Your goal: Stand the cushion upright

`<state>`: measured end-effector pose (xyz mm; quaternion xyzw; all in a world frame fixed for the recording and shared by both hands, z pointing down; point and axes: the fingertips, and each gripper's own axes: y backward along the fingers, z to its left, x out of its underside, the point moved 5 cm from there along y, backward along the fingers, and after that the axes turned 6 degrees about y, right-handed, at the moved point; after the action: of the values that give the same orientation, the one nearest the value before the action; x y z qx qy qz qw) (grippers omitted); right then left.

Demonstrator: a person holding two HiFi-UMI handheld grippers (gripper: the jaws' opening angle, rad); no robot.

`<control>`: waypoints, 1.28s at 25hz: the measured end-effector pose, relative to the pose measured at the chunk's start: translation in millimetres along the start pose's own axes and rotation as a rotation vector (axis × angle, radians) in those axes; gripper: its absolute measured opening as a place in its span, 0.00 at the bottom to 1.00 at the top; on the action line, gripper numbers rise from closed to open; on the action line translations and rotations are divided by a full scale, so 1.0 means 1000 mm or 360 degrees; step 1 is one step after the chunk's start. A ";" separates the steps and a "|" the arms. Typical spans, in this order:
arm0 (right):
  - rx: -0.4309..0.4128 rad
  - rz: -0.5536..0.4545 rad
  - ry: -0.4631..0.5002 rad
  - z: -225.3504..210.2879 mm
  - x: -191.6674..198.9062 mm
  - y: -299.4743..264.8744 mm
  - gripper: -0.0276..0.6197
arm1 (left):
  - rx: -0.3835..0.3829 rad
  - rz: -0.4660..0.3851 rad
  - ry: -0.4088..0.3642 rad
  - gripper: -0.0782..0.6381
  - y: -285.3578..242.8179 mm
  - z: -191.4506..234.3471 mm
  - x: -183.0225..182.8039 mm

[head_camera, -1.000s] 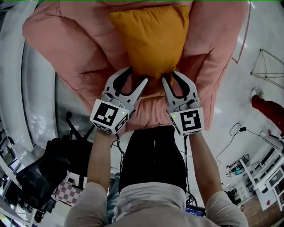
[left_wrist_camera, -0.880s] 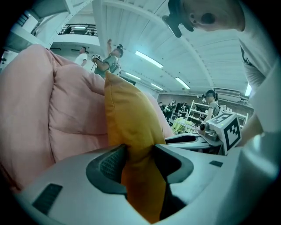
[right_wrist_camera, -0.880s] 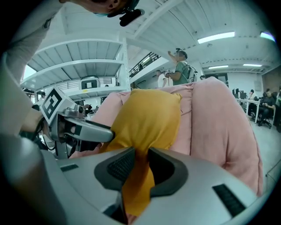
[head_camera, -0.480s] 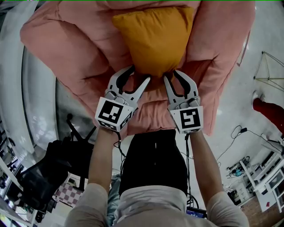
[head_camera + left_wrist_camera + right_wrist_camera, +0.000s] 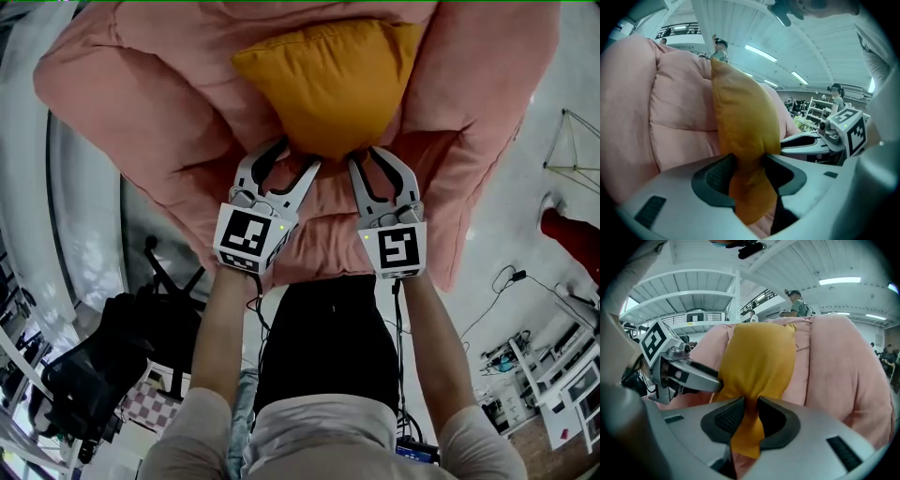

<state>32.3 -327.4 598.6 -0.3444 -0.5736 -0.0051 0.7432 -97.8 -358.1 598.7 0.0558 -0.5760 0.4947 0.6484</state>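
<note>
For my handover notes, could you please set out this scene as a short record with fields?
Setting: pink armchair
Object: yellow cushion, roughly upright in front of the chair back
Left claw: closed on the cushion's lower edge
Right claw: closed on the same edge, beside the left one
Cushion resting on the seat: cannot tell

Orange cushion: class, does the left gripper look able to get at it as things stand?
Yes, it seems: the left gripper grips the orange cushion by its lower edge; nothing stands between.
</note>
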 end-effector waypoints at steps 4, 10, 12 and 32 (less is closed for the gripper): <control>-0.0023 0.0006 0.0045 0.004 0.004 -0.005 0.21 | -0.0069 0.0015 0.0042 0.41 -0.002 0.006 0.007; -0.0022 0.0025 0.0077 0.008 0.005 -0.008 0.21 | -0.0116 0.0012 0.0086 0.39 -0.003 0.012 0.009; -0.0015 0.0040 0.0096 0.009 0.005 -0.008 0.21 | -0.0125 0.0006 0.0111 0.39 -0.003 0.012 0.011; -0.0035 0.0053 -0.0133 0.012 0.014 0.026 0.25 | -0.0280 -0.0129 0.0404 0.38 0.024 0.001 0.019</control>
<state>37.4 -296.4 598.5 -0.3620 -0.5982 0.0153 0.7148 -118.7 -335.3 602.4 -0.0411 -0.5278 0.4187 0.7379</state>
